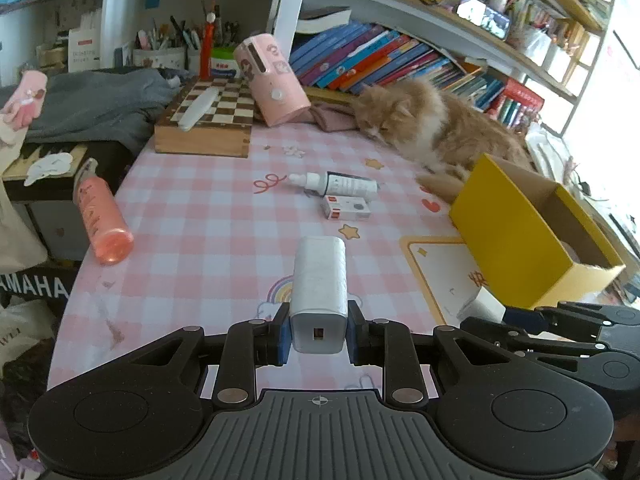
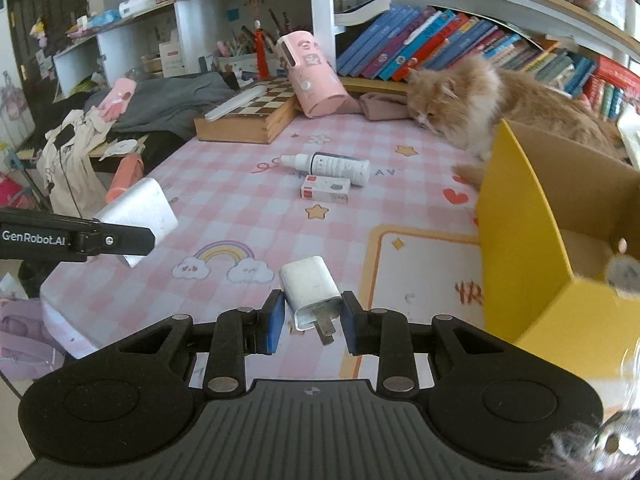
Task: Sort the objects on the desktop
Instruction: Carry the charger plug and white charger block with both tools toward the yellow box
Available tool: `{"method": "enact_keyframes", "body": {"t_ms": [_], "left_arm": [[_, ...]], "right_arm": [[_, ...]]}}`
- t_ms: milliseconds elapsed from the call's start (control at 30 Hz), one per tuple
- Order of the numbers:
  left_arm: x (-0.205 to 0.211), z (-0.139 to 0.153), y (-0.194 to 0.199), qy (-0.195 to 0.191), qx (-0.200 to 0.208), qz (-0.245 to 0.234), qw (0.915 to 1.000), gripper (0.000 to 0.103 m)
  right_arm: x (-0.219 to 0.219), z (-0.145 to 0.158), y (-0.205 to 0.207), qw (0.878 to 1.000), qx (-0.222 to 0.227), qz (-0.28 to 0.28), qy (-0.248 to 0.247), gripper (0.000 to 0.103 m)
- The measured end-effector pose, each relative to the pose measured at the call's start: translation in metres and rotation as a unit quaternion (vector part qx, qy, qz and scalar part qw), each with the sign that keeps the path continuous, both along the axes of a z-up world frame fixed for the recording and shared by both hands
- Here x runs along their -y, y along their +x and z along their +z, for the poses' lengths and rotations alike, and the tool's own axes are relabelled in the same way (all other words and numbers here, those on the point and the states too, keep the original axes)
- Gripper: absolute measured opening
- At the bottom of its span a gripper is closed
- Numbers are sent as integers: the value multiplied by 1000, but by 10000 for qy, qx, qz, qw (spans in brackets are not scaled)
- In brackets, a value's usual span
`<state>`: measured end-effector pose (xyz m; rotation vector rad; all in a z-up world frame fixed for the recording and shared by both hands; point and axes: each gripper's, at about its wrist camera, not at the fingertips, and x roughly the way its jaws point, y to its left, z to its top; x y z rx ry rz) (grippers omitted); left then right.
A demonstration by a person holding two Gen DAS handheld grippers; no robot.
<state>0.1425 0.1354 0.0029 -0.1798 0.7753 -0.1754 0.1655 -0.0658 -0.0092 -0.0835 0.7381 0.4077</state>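
Note:
My left gripper [image 1: 318, 334] is shut on a white power bank [image 1: 320, 276], held above the pink checked tabletop [image 1: 200, 220] with its USB port facing the camera. In the right wrist view the same power bank [image 2: 140, 208] shows at the left, gripped by the left gripper [image 2: 120, 240]. The right gripper [image 2: 312, 320] is shut on a white plug adapter [image 2: 310, 288], prongs toward the camera. An open yellow cardboard box [image 2: 520, 220] stands just to its right. A white dropper bottle [image 1: 340, 184] and a small white-and-red carton [image 1: 346, 208] lie mid-table.
An orange cat [image 1: 440, 128] lies at the back right, beside the yellow box [image 1: 520, 240]. A pink bottle [image 1: 104, 216] lies at the left table edge. A wooden chessboard box [image 1: 208, 120] and a leaning pink cylinder [image 1: 272, 80] stand at the back, below bookshelves.

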Motion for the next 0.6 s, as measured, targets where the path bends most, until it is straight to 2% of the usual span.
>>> {"method": "enact_keyframes", "body": {"t_ms": [200, 600], "left_arm": [[6, 2, -24, -57, 92, -175, 9998, 25], [26, -7, -60, -78, 12, -750, 9971, 25]], "right_arm": [[7, -1, -28, 9994, -177, -280, 131, 27], [19, -4, -75, 9969, -234, -731, 185, 27]]}}
